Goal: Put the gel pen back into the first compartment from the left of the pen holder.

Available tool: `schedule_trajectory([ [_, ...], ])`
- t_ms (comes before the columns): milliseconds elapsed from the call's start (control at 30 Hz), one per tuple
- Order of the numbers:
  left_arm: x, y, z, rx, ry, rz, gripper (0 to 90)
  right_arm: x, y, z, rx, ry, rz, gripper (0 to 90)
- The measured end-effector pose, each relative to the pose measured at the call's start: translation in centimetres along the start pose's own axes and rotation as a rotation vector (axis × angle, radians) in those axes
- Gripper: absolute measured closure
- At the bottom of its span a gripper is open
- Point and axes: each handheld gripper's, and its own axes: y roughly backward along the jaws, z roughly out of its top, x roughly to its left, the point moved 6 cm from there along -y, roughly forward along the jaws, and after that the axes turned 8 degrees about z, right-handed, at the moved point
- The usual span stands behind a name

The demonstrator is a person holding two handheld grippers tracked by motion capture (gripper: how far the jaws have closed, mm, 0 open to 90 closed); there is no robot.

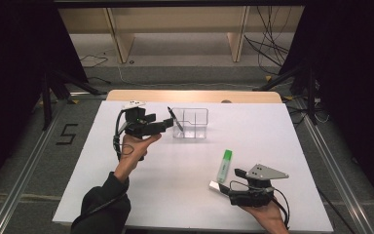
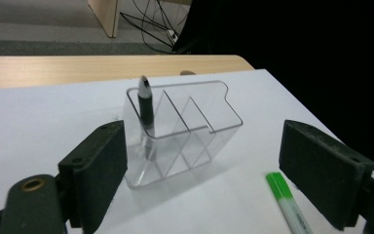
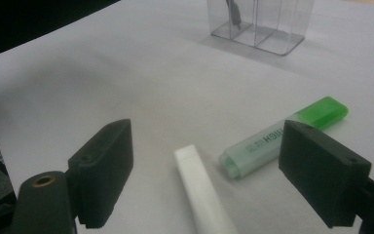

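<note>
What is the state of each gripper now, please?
Left gripper: open, holding nothing.
Right gripper: open, holding nothing; white stick lies between its jaws.

A dark long sleeve covers the person's left forearm at the near left edge of the scene, its cuff ending at the wrist. The left gripper is black, boxy, topped by a small white plate, with a green light on its body and a black cable looping below. The right gripper, near right, carries a grey three-cornered plate dotted with screws. Both have thick matte-black jaws and brass-coloured rivets.
</note>
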Motion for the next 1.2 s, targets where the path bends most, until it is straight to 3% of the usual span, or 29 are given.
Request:
schedule_trajectory([
  [267, -1.3, -0.6, -2.3, 0.038, -0.017, -0.013, 16.7, -0.5, 0.6, -0.3, -0.013, -0.02, -0.016, 21.5],
  [633, -3.2, -1.9, -4.7, 0.11, -0.076, -0.021, 16.0, -0.9, 1.1, -0.7, -0.021, -0.033, -0.035, 21.5],
  [1200, -5.5, -2.7, -6.4, 0.161, -0.125, -0.047, 15.9, -0.9, 1.6, -1.1, -0.023, -0.036, -0.047, 21.5],
])
